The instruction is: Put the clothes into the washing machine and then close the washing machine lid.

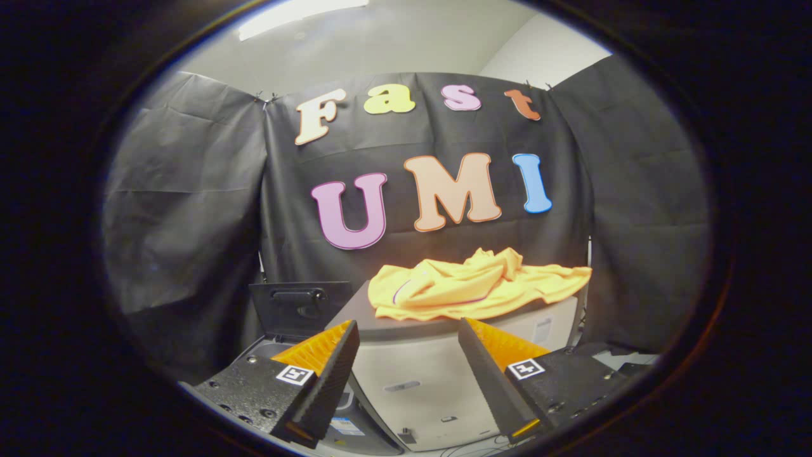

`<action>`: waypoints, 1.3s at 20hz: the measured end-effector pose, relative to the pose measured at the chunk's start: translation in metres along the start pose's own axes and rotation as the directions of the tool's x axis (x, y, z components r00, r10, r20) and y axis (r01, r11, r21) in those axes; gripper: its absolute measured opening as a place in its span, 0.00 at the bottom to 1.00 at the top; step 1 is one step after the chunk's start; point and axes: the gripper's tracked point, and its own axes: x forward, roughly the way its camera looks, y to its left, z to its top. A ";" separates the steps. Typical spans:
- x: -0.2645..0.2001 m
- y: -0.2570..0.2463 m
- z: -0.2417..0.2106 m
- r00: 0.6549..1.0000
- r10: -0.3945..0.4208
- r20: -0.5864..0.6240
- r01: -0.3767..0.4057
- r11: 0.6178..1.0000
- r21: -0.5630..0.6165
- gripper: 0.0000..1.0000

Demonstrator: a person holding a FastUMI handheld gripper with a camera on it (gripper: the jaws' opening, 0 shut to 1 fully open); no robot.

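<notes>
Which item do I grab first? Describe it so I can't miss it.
Start at the grey box ahead of the open tool. On its dark top lies a crumpled yellow shirt, beyond the fingers. It is the only bright, soft thing there; the raised lid beside it is dark.

Black cloth wall (190,209) — white ceiling (393,44), lit.

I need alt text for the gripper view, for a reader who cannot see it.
A crumpled yellow garment lies on a grey box, just beyond the open gripper, whose fingers hold nothing. Beside the box, a dark lid stands raised before the black cloth wall.
</notes>
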 end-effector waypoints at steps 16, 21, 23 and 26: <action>0.188 -0.045 -0.027 0.870 -0.195 -0.454 0.098 0.968 -0.230 0.97; 0.202 -0.076 -0.050 0.795 -0.222 -0.565 0.168 0.975 -0.146 0.98; 0.204 -0.074 -0.044 0.814 -0.212 -0.540 0.193 0.977 -0.092 0.98; 0.201 -0.071 -0.049 0.796 -0.217 -0.565 0.162 0.976 -0.147 0.98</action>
